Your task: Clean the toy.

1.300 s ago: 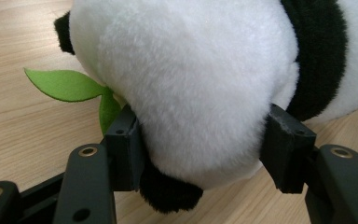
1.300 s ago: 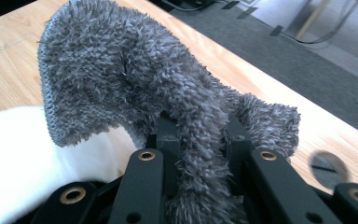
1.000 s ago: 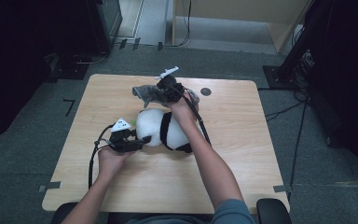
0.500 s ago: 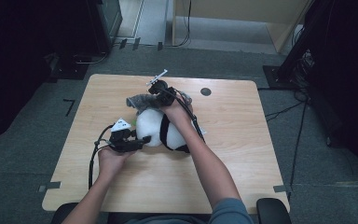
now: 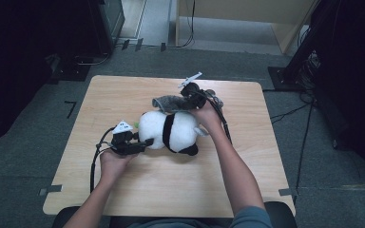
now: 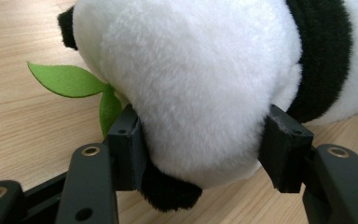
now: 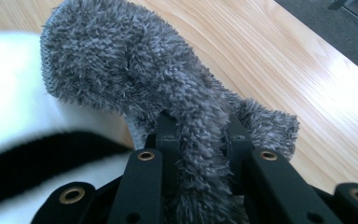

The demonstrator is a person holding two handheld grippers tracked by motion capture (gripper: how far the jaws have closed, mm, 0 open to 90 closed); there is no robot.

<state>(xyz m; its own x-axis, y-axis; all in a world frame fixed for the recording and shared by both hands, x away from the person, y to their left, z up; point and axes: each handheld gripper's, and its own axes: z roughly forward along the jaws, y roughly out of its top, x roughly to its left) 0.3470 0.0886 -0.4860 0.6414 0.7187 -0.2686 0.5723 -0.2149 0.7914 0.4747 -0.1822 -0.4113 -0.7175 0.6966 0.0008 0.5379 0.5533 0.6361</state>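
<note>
Left gripper [image 6: 200, 158] clamps the panda plush [image 5: 171, 130], holding it flat. Right gripper [image 7: 198, 140] pinches the grey fuzzy sock [image 7: 135, 79], its open end toward the panda, touching its far side.

high cam looks down over table [image 5: 123, 95]; both claw cams close-up, sharing the panda [image 5: 168, 130].

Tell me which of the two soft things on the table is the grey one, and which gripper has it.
The fuzzy grey sock, pinched in the right gripper beyond the panda. The panda plush is white and black, clamped by the left gripper.
</note>
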